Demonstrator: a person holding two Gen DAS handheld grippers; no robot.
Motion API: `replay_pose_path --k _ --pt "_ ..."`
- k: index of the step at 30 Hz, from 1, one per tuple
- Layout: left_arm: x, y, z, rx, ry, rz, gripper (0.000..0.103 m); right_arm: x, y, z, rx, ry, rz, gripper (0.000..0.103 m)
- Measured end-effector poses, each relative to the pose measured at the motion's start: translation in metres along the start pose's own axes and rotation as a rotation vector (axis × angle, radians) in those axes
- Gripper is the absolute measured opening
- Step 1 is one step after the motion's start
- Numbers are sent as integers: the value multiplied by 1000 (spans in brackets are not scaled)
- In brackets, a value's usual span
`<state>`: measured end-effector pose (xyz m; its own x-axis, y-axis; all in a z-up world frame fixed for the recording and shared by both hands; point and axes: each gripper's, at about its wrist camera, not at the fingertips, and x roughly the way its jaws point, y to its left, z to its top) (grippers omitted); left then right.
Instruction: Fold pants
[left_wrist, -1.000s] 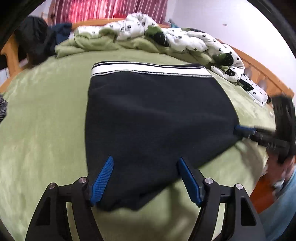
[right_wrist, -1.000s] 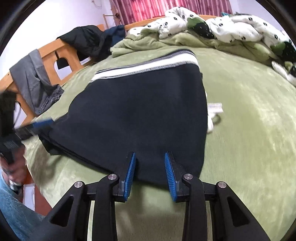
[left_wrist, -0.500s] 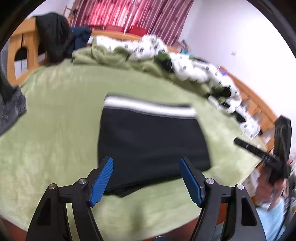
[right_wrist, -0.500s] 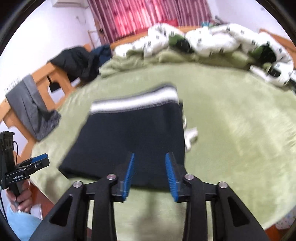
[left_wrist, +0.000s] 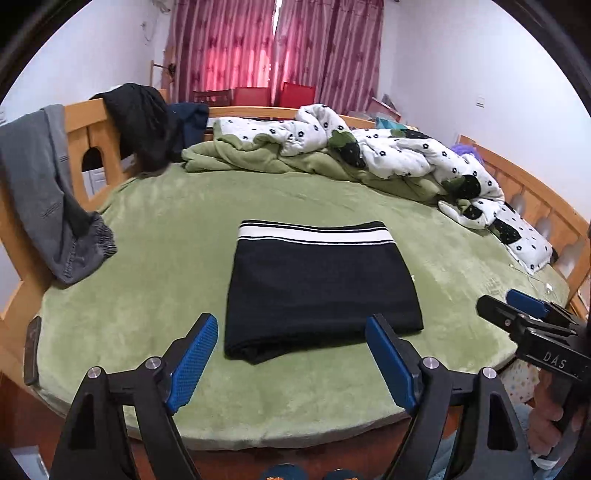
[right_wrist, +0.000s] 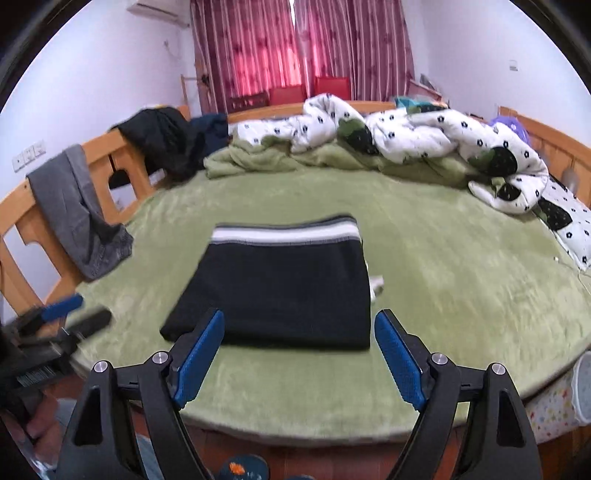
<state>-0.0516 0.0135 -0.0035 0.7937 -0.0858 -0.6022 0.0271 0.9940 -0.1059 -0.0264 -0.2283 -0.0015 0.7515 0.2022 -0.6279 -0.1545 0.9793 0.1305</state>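
Folded pants (left_wrist: 321, 284) on green bed (left_wrist: 159, 236)

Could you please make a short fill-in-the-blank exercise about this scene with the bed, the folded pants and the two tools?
1. The folded pants lie on a blanket of ____ colour.
2. The band at the far edge of the pants is black and ____.
3. Both the left tool and the right tool are ____, holding nothing.
4. The curtains behind the bed are ____.

Missing words: green; white; open; red
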Motion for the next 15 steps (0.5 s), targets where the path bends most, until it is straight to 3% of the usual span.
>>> replay_pose_path --k 4,15 --pt "-1 2 0 -8 8 33 82 -6 -2 -4 33 -8 -31 92" --pt "-9 2 -1 12 -2 69 82 -6 7 -8 28 7 -67 93"
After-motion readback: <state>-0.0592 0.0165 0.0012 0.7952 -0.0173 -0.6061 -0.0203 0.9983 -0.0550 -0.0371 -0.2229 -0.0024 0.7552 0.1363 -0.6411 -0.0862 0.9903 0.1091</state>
